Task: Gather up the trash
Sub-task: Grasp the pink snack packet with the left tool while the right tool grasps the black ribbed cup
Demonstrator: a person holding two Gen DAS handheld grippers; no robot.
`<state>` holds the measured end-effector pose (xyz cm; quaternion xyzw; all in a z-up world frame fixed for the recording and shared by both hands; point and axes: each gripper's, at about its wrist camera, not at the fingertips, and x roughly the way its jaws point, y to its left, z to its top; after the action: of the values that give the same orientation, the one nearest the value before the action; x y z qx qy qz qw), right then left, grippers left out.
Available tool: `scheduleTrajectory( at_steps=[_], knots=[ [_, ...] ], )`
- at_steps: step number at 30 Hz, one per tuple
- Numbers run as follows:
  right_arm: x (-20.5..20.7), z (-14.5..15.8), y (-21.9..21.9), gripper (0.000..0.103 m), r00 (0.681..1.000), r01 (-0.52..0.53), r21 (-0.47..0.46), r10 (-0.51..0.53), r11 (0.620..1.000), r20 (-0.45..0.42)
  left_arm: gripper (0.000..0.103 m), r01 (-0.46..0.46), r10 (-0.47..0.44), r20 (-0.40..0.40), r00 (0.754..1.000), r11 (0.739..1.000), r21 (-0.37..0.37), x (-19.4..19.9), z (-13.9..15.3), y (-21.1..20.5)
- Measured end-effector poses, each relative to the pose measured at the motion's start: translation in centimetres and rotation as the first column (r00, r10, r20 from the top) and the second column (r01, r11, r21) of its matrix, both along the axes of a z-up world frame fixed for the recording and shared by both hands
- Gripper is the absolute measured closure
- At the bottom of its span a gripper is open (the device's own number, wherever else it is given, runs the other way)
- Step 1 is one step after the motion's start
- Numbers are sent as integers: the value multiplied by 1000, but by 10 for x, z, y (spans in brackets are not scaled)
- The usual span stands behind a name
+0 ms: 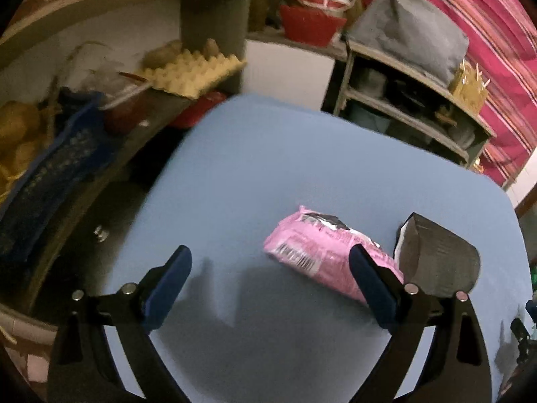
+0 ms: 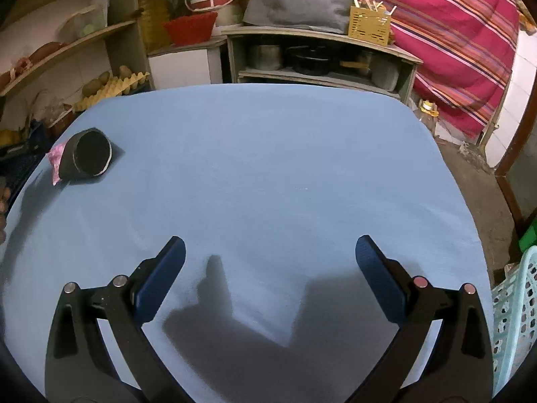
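Observation:
A pink crumpled wrapper (image 1: 319, 252) with a barcode lies on the blue table (image 1: 251, 174), and a black paper cup (image 1: 436, 258) lies on its side right beside it. My left gripper (image 1: 272, 262) hovers open just short of the wrapper, whose near end passes behind the right finger (image 1: 372, 282). In the right wrist view the black cup (image 2: 89, 158) shows its open mouth at the table's far left, with the pink wrapper (image 2: 55, 156) poking out behind it. My right gripper (image 2: 270, 252) stands open over bare blue cloth, far from both.
Shelves with a yellow egg tray (image 1: 191, 70) and bags run along the table's left side. A low shelf of pots (image 2: 319, 57) stands behind the table, a striped red cloth (image 2: 453, 33) beyond. A pale blue perforated basket (image 2: 513, 319) sits at the table's right edge.

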<state>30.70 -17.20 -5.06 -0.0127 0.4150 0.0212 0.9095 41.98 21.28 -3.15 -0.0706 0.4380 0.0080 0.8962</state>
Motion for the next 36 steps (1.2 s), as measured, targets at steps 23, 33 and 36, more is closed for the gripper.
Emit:
scheduleTrajectory(
  at_steps=[23, 33, 36],
  knots=[
    [43, 24, 128, 4, 986, -165, 7, 165, 986, 34, 94, 53, -65, 134, 989, 994, 94, -32, 46, 1],
    [87, 16, 232, 4, 983, -185, -52, 186, 981, 15, 94, -32, 12, 155, 988, 992, 125, -69, 59, 62],
    [101, 7, 247, 4, 988, -157, -77, 157, 985, -6, 94, -53, 36, 151, 988, 993, 109, -80, 55, 78]
  ],
)
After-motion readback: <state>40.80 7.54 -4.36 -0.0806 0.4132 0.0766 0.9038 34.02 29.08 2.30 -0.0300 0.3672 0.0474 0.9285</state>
